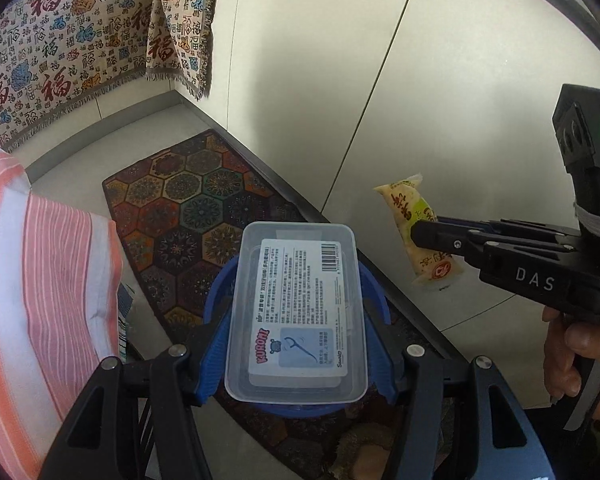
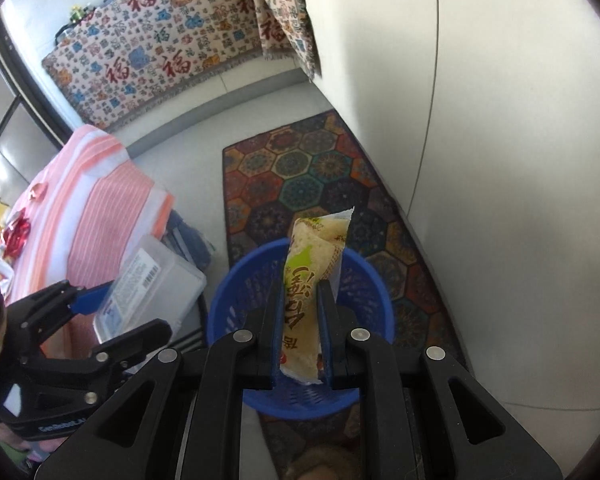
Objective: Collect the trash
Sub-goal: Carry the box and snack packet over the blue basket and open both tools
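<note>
Pale tiled floor (image 2: pixel 188 160) under you, with a dark hexagon-patterned rug (image 2: pixel 312 176) running along the white wall (image 2: pixel 500 120) on the right. Ahead, a cloth printed with red characters (image 2: pixel 148 52) drapes a piece of furniture; to the left sits a pink-and-white striped cloth (image 2: pixel 100 216).

Blue basket (image 2: pixel 228 300) stands on the rug, directly below both claws.

Your left claw (image 1: pixel 296 344): fingers partway apart, blue pads pressed against the two long sides of a clear plastic box (image 1: pixel 296 312) (label up, barcode at the far end). Box is held flat above the basket rim (image 1: pixel 220 292), covering most of the opening from this camera.

Your right claw (image 2: pixel 300 320): nearly together, clamped on a yellow snack wrapper (image 2: pixel 316 256). Wrapper stands up between the fingers, its crimped end sticking out past the tips, hanging over the basket's mouth.

In the left camera the right claw sits to the right of the box, apart from it.
</note>
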{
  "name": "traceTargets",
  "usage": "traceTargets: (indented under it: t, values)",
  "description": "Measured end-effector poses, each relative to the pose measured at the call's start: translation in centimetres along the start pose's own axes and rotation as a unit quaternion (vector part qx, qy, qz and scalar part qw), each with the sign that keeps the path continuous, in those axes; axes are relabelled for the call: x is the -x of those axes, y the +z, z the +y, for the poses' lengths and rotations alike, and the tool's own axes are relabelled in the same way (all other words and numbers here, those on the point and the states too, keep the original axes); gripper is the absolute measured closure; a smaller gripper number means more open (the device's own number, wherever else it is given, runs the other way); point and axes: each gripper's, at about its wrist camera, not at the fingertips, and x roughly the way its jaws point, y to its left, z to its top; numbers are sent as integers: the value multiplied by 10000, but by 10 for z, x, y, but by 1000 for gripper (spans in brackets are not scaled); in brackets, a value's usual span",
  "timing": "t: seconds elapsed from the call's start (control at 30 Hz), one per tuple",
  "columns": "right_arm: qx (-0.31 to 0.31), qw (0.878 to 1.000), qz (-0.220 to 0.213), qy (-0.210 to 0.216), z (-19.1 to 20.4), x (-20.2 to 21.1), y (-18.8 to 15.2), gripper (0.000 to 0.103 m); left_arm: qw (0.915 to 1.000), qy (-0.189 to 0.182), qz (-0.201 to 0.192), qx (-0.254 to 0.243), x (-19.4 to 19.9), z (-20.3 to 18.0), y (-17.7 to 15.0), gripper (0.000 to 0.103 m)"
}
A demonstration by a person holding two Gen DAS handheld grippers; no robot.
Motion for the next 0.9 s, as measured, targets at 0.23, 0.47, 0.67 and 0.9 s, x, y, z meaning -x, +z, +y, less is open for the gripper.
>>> traceTargets:
  t: [0.23,0.47,0.67,0.9]
  values:
    - [-210,9998,-65,11,-11,-9,2,63,9998,9,206,-1,-35,0,4,38]
    - [-298,9988,-376,-106,-12,7,2,55,10000,57,55,39,-30,2,7,38]
    - [-85,9967,-780,-208,6,27,4,39,9999,55,-120,77,1,0,4,38]
    - [256,9918,-1197,-362,43,49,-4,30,9984,204,-519,-116,65,-2,-14,38]
